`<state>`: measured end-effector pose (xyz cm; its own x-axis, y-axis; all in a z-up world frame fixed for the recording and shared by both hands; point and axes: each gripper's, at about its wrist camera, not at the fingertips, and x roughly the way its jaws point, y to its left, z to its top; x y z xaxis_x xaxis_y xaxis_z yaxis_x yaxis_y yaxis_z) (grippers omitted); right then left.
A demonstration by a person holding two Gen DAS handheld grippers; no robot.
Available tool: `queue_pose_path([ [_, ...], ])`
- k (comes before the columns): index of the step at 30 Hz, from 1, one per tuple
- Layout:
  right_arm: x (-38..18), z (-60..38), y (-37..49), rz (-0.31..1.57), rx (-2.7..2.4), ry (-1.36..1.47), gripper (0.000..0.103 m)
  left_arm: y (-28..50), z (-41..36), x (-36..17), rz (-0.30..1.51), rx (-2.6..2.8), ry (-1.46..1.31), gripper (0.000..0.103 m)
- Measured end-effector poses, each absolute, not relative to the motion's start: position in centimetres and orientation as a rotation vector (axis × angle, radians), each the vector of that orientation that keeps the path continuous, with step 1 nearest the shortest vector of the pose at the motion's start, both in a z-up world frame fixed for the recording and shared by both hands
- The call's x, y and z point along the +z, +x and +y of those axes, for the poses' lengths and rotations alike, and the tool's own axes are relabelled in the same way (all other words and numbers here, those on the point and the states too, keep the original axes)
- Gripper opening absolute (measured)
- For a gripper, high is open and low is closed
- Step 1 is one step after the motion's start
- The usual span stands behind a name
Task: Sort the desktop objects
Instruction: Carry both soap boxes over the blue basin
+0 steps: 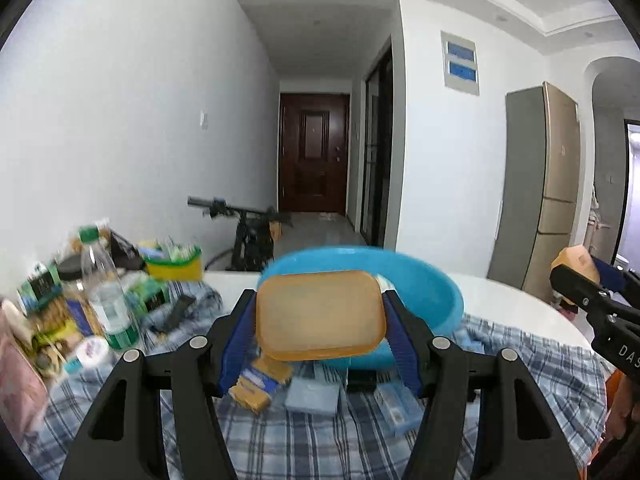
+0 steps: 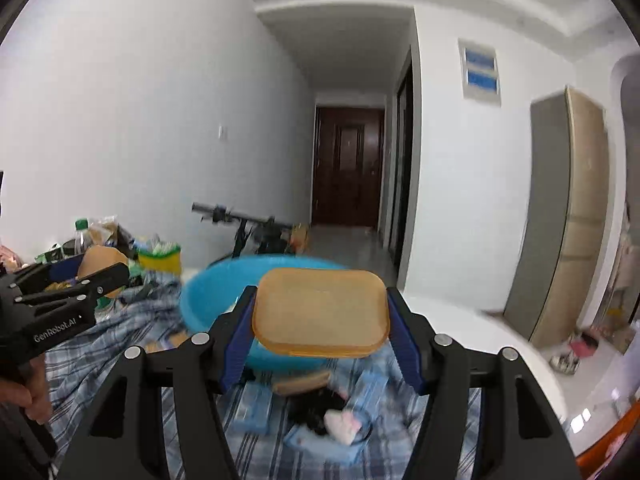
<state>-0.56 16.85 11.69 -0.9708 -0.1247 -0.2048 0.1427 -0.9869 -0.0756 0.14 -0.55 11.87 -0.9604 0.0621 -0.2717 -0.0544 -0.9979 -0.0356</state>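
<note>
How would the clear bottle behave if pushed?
The bottle stands tall and narrow, so it would probably tip rather than slide. Its round body may then roll. Its clear plastic looks thin and might dent under a tight grip.

Basin (image 1: 432,280) on cloth (image 1: 300,440), bottle (image 1: 106,300) left, boxes (image 1: 256,384) seemingly before it.

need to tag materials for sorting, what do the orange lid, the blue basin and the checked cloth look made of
Orange lid in the left gripper: probably plastic, translucent and matte, with a moulded rim and rounded corners. Blue basin: likely plastic, smooth with a slight sheen and one even colour. Checked cloth: woven fabric, matte, lying in soft folds and wrinkles.
</note>
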Motion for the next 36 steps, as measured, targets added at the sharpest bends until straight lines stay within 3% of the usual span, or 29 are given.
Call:
queue_pose_path([
  [9,14.3,16.1,2.2,0.1,-2.997,0.14,0.06,3.9,-0.4,15.5,-0.041,3.101,-0.317,0.064],
  [20,14.0,16.5,4.1,0.069,-2.996,0.162,0.06,6.1,0.3,15.4,-0.043,3.088,-0.332,0.064],
  [36,14.6,16.1,0.1,0.098,-2.979,0.182,0.06,0.4,0.8,14.6,-0.07,3.113,-0.357,0.064],
])
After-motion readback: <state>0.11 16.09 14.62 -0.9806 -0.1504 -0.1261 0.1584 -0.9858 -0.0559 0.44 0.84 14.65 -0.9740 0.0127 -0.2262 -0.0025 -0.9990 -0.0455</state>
